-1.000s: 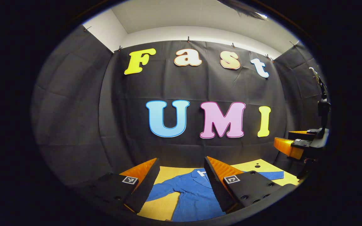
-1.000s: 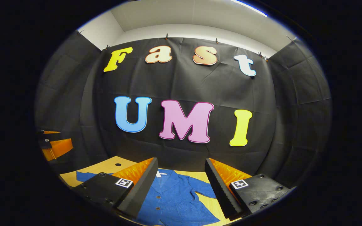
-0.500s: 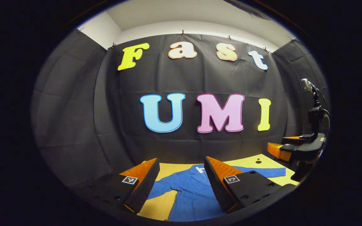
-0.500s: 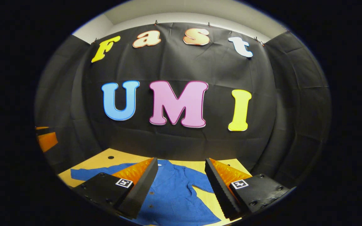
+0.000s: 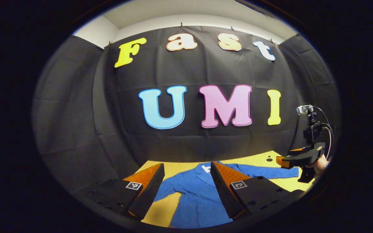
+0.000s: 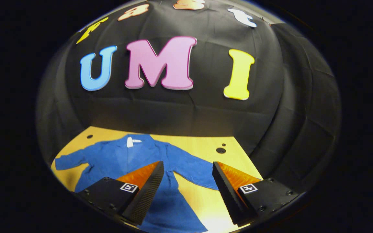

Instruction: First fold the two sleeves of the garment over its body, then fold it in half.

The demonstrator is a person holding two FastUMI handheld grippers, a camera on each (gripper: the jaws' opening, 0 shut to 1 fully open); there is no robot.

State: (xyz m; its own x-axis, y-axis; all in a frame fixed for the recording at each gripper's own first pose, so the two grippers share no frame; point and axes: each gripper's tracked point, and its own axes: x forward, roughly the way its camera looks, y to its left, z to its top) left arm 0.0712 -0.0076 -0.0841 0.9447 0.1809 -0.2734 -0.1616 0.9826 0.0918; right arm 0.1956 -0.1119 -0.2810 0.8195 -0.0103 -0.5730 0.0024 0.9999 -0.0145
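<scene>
A blue button-up garment (image 5: 197,197) lies flat on a yellow wooden table (image 5: 168,210), collar toward the back wall, both sleeves spread out sideways. My left gripper (image 5: 186,168) hovers open above its left half, nothing between the fingers. In the right gripper view the same garment (image 6: 121,158) shows its white neck label, and its right sleeve (image 6: 194,170) runs between the fingers. My right gripper (image 6: 188,168) is open above that sleeve, holding nothing. The right gripper (image 5: 298,158) also appears at the far right of the left gripper view, held by a hand.
The table (image 6: 206,145) has small dark holes near its back corners (image 6: 220,150). Black cloth walls close the booth on three sides right behind the table. Bare table surface lies right of the garment in the right gripper view.
Both grippers have tilted down toward the table, the right one much more. The garment now shows far more fully in the right gripper view. Neither gripper has touched the cloth.
</scene>
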